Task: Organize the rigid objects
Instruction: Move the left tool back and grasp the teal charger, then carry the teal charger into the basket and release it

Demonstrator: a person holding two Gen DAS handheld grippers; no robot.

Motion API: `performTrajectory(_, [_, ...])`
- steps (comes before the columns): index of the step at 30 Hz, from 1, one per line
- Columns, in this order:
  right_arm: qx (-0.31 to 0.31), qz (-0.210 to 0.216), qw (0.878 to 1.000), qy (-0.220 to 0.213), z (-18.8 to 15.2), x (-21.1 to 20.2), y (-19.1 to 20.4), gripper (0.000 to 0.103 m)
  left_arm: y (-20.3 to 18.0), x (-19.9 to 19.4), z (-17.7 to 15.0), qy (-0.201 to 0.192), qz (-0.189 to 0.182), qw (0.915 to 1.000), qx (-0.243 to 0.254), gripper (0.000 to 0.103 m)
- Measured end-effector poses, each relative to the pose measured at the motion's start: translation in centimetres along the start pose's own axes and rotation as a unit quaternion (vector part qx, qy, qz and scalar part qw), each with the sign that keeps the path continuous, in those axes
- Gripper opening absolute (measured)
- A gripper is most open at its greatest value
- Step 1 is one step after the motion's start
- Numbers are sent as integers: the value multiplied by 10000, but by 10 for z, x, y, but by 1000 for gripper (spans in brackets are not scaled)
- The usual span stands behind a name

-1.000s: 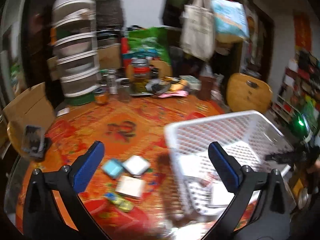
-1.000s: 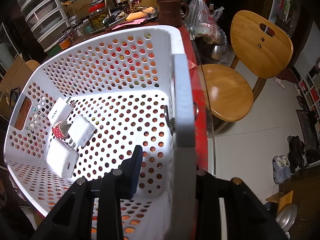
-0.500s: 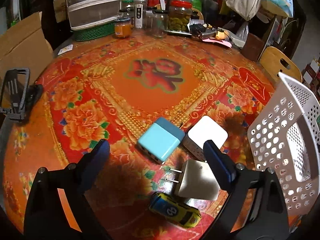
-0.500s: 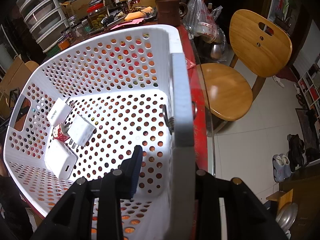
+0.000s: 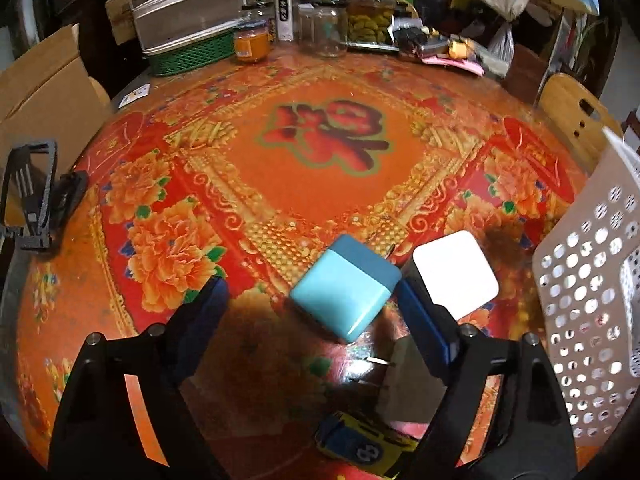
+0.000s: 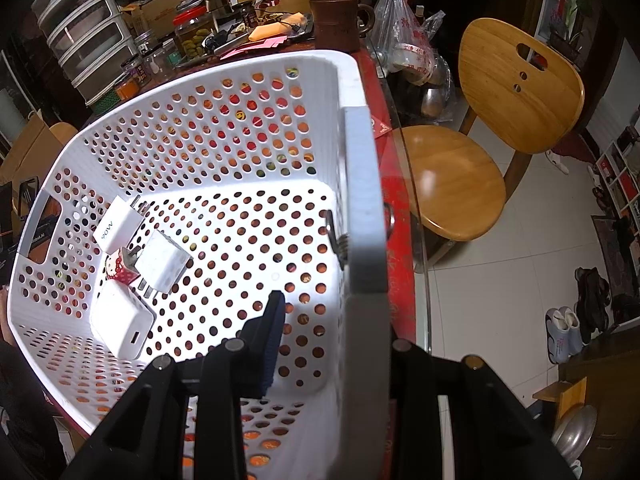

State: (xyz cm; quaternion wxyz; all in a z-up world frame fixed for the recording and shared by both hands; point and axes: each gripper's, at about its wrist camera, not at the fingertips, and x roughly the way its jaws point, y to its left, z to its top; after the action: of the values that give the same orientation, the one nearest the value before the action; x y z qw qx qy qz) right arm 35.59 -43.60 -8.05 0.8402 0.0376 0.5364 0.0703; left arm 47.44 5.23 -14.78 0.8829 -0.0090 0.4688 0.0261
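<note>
While its two blue-padded fingers stand wide apart and hold nothing, the left hand-held gripper hangs low over the near part of the counter, which wears a red and orange floral cloth. Between its fingers lies a two-tone blue charger block; the right-side pad sits just beside that block, with a white square charger right behind the pad. Nearer the counter's front edge a white plug adapter lies with its prongs pointing left, and a yellow and blue toy car sits just in front of it. At the counter's right edge stands the white perforated basket. The right hand-held gripper is clamped on that basket's right wall, one finger inside and the other hidden outside it. Inside, toward the basket's left wall, a white charger labelled on its side, a white plug cube, a small red patterned plug and a larger white charger lie bunched together, touching. Jars, a stack of clear drawers and a green tray crowd the counter's far edge, and a wooden chair stands beside the counter
</note>
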Motion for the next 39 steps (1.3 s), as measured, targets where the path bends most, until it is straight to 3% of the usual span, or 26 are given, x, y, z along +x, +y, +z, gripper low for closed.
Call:
performTrajectory(4, [-11,44,10000,10,0,0,-1,32,-4,10,1,79,44,10000,-30,84])
performTrajectory(6, [-14,32,10000,13,0,0,-1,32,-6,14,0,113,51,9999,-42,79])
performTrajectory(7, [-15,35,10000,14,0,0,-1,32,-7,16,-1,143,15,9999,-23,70])
performTrajectory(8, [-15,40,10000,14,0,-1,-1,32,-8,15,-1,87,-94,9999,-46,55])
performTrajectory(9, [-17,44,10000,11,0,-1,-1,32,-9,15,-1,68,-106,9999,-46,54])
performTrajectory(16, [-16,43,10000,10,1,-1,-1,32,-12,-4,-4,-322,64,9995,33,54])
performTrajectory(24, [-14,44,10000,1,1,-1,0,32,4,-76,-5,-1126,100,9936,-7,54])
performTrajectory(29, [-52,-4,10000,15,2,-1,3,32,4,-117,-6,-1425,229,9895,-84,54])
performTrajectory(33, [-47,24,10000,1,3,-1,2,32,-11,-152,-3,-1789,394,9831,-33,54])
performTrajectory(39, [-45,29,10000,8,2,0,2,32,-68,-191,-1,-2011,64,9788,379,54])
